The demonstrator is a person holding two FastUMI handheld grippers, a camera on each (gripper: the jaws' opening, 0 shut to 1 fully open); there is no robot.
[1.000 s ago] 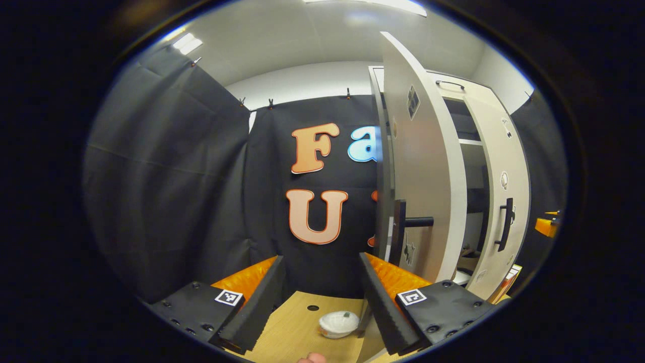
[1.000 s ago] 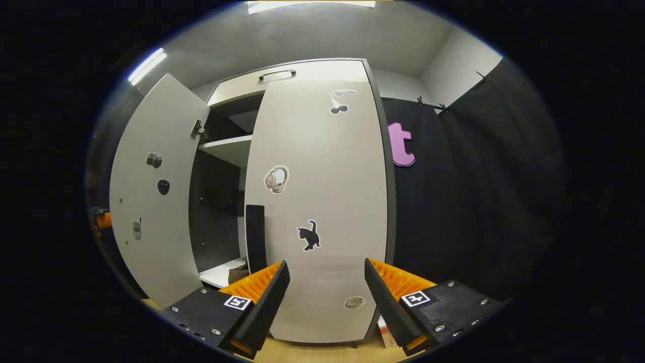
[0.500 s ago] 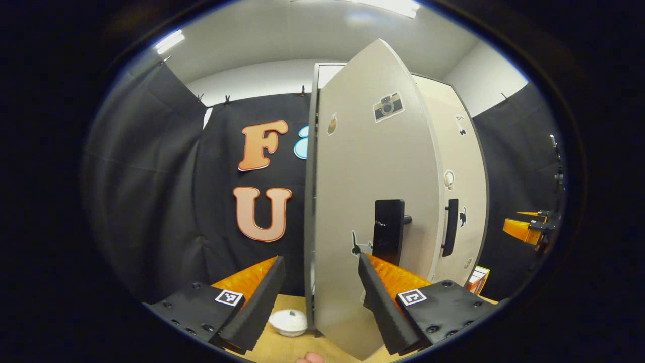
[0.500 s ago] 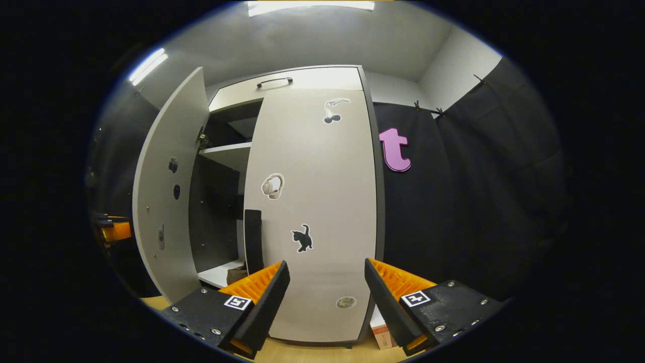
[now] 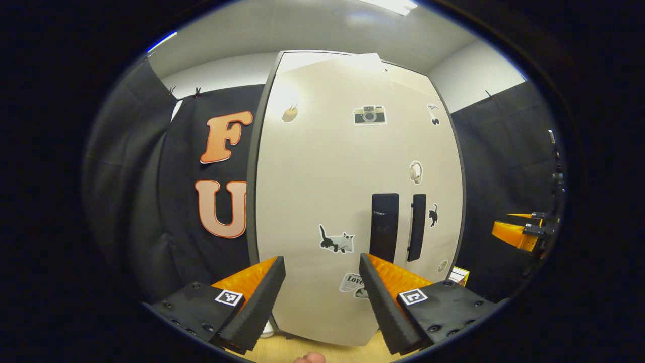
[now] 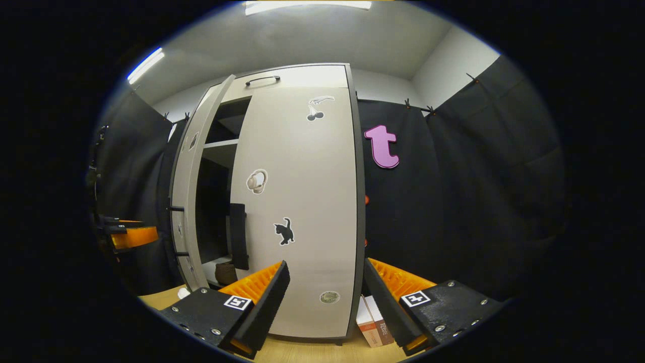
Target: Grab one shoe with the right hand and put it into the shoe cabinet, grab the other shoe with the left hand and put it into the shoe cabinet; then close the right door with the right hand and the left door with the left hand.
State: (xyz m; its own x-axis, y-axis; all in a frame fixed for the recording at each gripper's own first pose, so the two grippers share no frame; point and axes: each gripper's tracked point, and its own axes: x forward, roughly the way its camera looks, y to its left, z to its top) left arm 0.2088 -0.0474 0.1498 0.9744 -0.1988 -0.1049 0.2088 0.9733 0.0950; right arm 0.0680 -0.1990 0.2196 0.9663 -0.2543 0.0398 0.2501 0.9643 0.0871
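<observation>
We see the left door (image 6: 187, 201) ajar, the right door (image 6: 297, 201) seemingly closed, and both the left hand-held gripper (image 5: 317, 297) and right hand-held gripper (image 6: 325, 302) wide, empty.

A black cloth wall (image 6: 453, 201) is hung by clips behind and to either side, below a white ceiling (image 6: 322, 40) lit by strip lights (image 6: 307, 5). Two small boxes (image 6: 373, 322) are stood on the wooden floor (image 6: 312, 350), leaning together. A white round object (image 5: 267, 328) is seen low on the floor, largely hidden.
</observation>
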